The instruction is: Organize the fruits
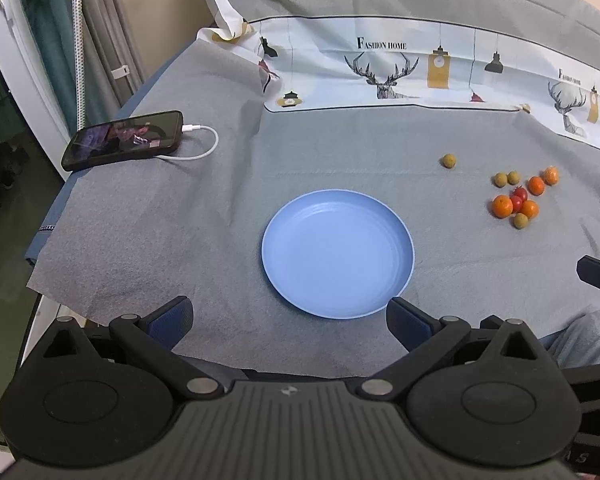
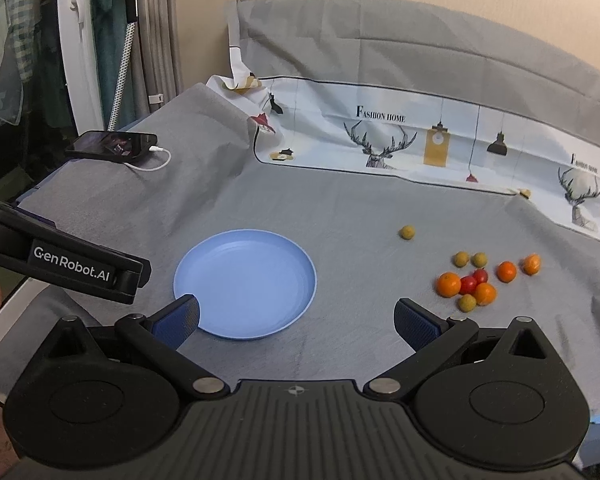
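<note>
Both grippers empty, jaws apart: fruit cluster (image 2: 476, 282) lay ahead-right of my right gripper (image 2: 296, 320), nearer it than my left gripper (image 1: 290, 320); blue plate (image 2: 300, 260) ahead-left.

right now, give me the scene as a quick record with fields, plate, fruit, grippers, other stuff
plate: blue plate, nothing on it, on the grey cloth
fruit: four oranges, two cherry tomatoes, three small tan fruits in a cluster right of the plate
stray fruit: one tan fruit apart, behind the cluster
left gripper: open, holding nothing, near the plate's near edge
right gripper: open, holding nothing
other: phone on a white cable, far left
</note>
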Action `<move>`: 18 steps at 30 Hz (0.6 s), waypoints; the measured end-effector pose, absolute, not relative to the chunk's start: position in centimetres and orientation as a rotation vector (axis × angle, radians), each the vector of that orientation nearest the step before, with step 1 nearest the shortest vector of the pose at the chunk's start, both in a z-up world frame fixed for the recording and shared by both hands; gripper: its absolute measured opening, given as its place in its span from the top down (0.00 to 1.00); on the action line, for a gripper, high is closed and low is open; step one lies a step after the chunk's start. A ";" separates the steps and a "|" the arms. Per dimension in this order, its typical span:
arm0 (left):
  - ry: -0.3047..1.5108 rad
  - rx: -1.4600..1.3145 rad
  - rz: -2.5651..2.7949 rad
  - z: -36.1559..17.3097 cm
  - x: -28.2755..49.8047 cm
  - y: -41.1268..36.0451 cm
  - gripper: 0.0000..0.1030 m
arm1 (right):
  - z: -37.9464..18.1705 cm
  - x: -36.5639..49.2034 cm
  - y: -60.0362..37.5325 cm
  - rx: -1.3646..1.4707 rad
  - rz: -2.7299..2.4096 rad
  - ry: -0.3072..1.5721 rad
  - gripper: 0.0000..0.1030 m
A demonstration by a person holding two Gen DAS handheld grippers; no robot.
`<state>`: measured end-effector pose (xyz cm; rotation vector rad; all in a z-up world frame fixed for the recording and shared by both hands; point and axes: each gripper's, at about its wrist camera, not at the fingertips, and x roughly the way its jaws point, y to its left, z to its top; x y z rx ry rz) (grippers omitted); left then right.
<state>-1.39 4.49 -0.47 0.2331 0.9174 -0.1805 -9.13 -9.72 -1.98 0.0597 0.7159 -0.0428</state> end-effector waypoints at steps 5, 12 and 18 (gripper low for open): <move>0.926 0.242 -0.191 -1.0 -0.6 3.7 0.00 | -2.7 -8.5 -11.5 0.123 -0.067 0.700 0.00; 0.989 0.230 -0.275 -2.6 2.1 0.3 0.00 | -6.1 -7.7 -18.9 0.221 -0.338 0.657 0.00; 0.926 0.311 -0.371 -4.9 4.9 -6.6 0.00 | -11.5 -5.6 -29.1 0.365 -0.525 0.686 0.00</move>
